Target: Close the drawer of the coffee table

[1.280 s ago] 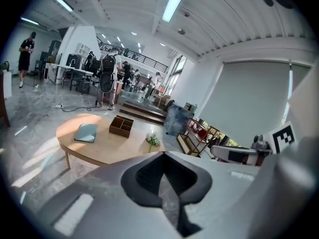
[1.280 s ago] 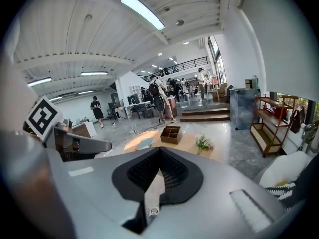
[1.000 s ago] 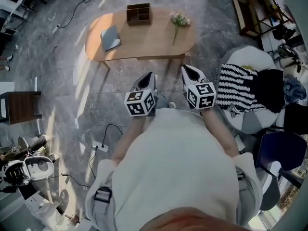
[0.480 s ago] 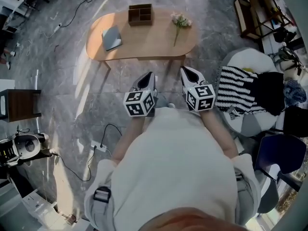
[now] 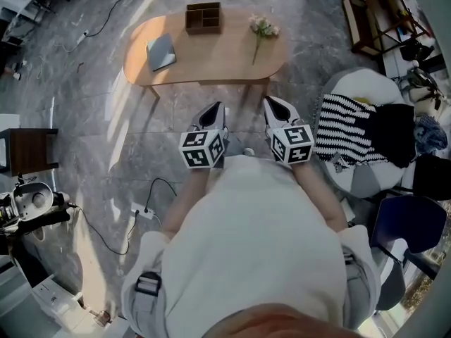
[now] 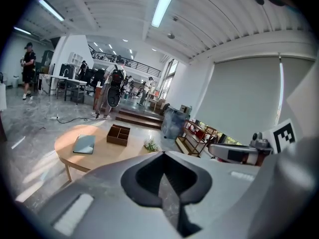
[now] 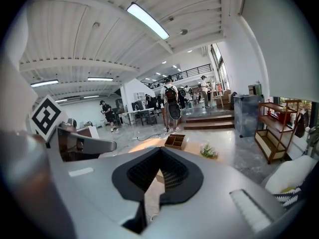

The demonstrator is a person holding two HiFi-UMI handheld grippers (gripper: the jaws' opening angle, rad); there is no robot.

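The oval wooden coffee table [image 5: 211, 60] stands on the grey floor ahead of me, a short stretch of floor away from both grippers. On it are a dark wooden organiser box [image 5: 202, 17], a grey-blue notebook [image 5: 161, 51] and a flower sprig [image 5: 261, 32]. No open drawer shows on its near side. My left gripper [image 5: 214, 111] and right gripper [image 5: 274, 104] are side by side in front of my body, pointing at the table. Both are shut and hold nothing. The left gripper view shows the table [image 6: 102, 156] past its closed jaws; the right gripper view shows the box [image 7: 175, 141].
A round seat draped with a black-and-white striped cloth [image 5: 352, 136] is close on the right. A dark side table [image 5: 28, 153] stands at the left. A cable and power strip [image 5: 146, 212] lie on the floor near my left. People walk in the far background.
Both grippers keep their place and stay shut. The head view has drifted slightly, and the white device at the lower left sits differently in the frame.
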